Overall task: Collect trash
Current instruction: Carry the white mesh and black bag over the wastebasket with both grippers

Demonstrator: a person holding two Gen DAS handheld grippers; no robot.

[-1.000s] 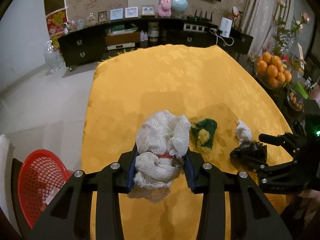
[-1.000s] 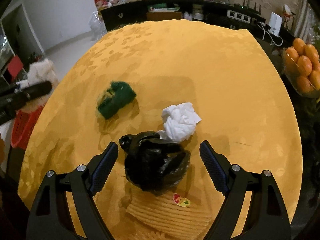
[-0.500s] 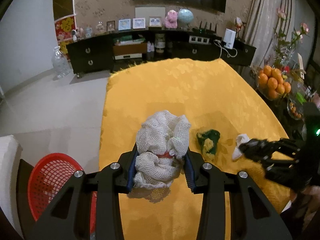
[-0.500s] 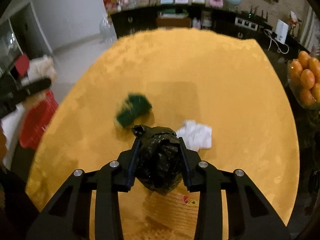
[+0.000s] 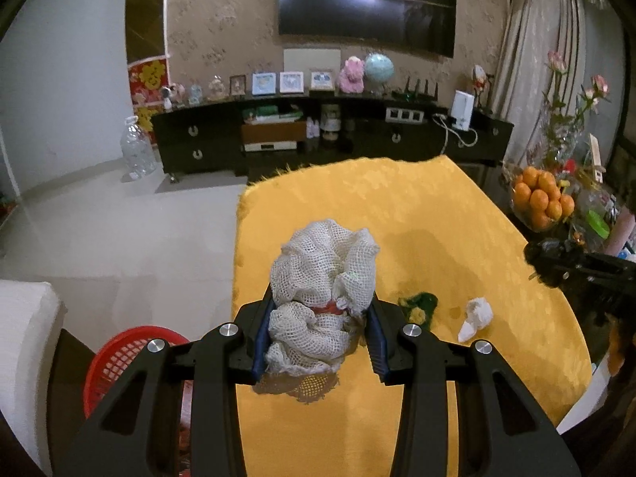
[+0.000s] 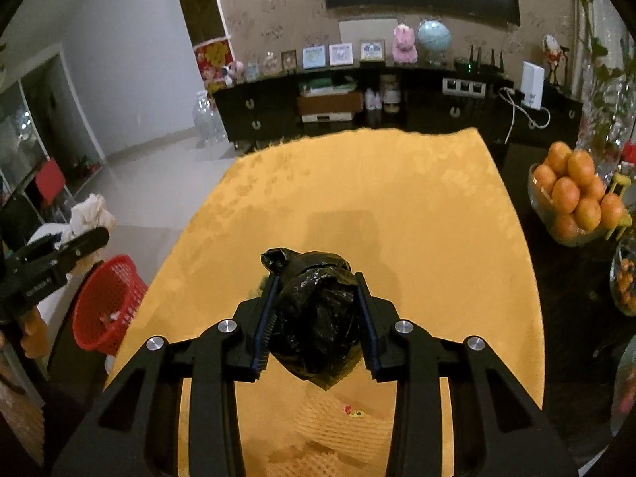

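My left gripper (image 5: 320,330) is shut on a crumpled white mesh net (image 5: 324,274) and holds it above the left edge of the yellow table (image 5: 397,206). My right gripper (image 6: 316,318) is shut on a crumpled black plastic bag (image 6: 314,314), lifted above the table (image 6: 357,183). A green and yellow scrap (image 5: 419,304) and a white crumpled tissue (image 5: 475,316) lie on the table. A yellow foam fruit net (image 6: 342,433) lies under the right gripper. A red basket (image 5: 131,348) stands on the floor left of the table; it also shows in the right wrist view (image 6: 105,304).
A bowl of oranges (image 6: 572,192) and a flower vase (image 5: 564,135) stand at the right beside the table. A dark sideboard (image 5: 318,135) lines the far wall. A white seat (image 5: 24,342) is at the left near the basket.
My right gripper closed on the black bag and lifted it off the table. Both grippers rose, and the left one carried the mesh net leftward, toward the table's left edge near the red basket.
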